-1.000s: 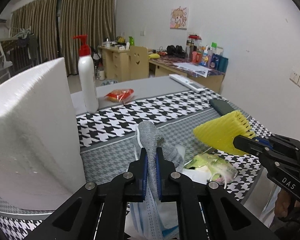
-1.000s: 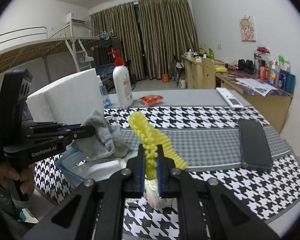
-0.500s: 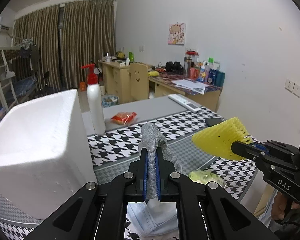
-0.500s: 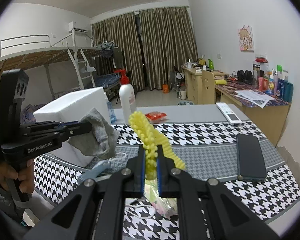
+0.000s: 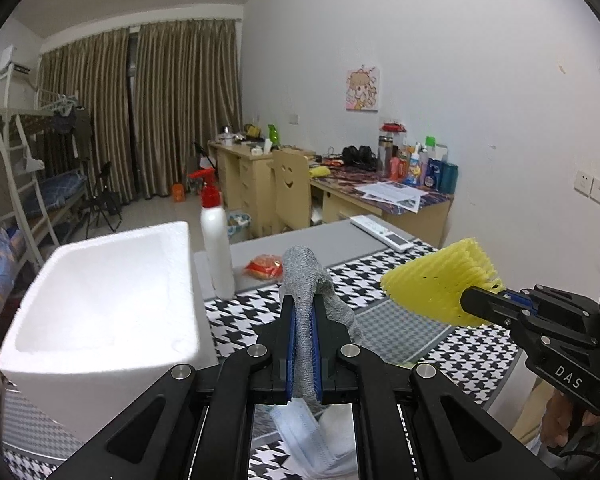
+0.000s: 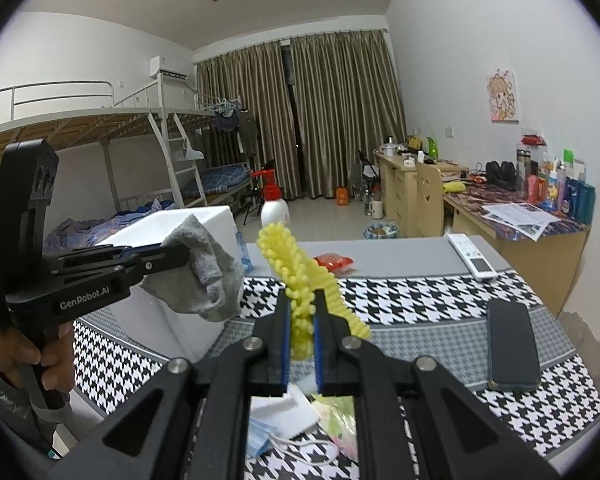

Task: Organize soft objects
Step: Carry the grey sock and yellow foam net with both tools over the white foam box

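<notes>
Above the houndstooth tablecloth point(image 6: 420, 312), the left gripper point(image 5: 304, 344) is pinching a grey sock point(image 5: 306, 280), which is hanging clear of the surface. To its left, the white foam box point(image 5: 100, 292) is standing open. To its right, the right gripper point(image 6: 302, 332) is clamping a yellow foam net point(image 6: 300, 276), likewise lifted. Beneath both tools, a blue face mask point(image 5: 308, 444) and white tissue point(image 6: 288, 408) are lying on the cloth. Ahead of the left tool, a pump bottle point(image 5: 216, 248) is standing upright.

Dorm bedroom: bunk bed point(image 6: 112, 128), cluttered desks point(image 6: 512, 216)
</notes>
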A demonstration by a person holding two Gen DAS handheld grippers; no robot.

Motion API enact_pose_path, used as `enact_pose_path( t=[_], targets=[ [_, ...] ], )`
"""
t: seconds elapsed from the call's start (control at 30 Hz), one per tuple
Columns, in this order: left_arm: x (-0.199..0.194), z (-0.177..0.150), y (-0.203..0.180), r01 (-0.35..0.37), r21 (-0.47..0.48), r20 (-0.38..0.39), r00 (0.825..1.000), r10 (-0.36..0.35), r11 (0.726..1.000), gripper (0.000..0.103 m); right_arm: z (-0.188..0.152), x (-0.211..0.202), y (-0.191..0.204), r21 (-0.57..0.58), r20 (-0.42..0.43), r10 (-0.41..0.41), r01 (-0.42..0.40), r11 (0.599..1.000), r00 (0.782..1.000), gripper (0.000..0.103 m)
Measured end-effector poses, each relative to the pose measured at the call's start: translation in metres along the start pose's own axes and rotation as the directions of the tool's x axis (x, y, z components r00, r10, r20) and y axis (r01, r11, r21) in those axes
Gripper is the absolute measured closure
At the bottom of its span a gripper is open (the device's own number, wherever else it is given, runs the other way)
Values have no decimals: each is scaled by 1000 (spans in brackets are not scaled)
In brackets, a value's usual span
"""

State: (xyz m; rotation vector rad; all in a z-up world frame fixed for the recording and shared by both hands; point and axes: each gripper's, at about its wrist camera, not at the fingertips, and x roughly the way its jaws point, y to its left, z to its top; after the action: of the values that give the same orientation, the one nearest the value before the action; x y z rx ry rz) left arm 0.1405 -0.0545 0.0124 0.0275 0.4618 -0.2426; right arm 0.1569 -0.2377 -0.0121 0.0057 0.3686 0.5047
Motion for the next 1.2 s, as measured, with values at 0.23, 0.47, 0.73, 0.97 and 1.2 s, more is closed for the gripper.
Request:
enact_pose_path(
  t=[0.23, 0.47, 0.73, 0.97, 1.2],
  targets=[
    [-12, 13, 13, -30, -8, 53, 998, 30, 1000, 96, 15, 3, 10, -17, 35, 24, -24, 1000, 999, 91],
    [-21, 24, 19, -52, -17, 96, 994, 54, 998, 96, 28, 5, 16, -22, 63, 48, -46, 999, 997, 91],
    [-28, 33, 25, -84, -23, 125, 988, 86, 996, 96, 37, 10, 26, -39, 77, 76, -73, 997, 994, 91],
    [-35, 41, 33, -108, -30, 153, 982, 111, 994, 96, 45, 15, 35, -58, 84, 91, -86, 995, 992, 91],
    [-44, 44, 43, -139, -41, 179, 973, 144, 989, 96, 51, 16, 46, -73, 97, 126, -120, 990, 987, 91]
  ],
)
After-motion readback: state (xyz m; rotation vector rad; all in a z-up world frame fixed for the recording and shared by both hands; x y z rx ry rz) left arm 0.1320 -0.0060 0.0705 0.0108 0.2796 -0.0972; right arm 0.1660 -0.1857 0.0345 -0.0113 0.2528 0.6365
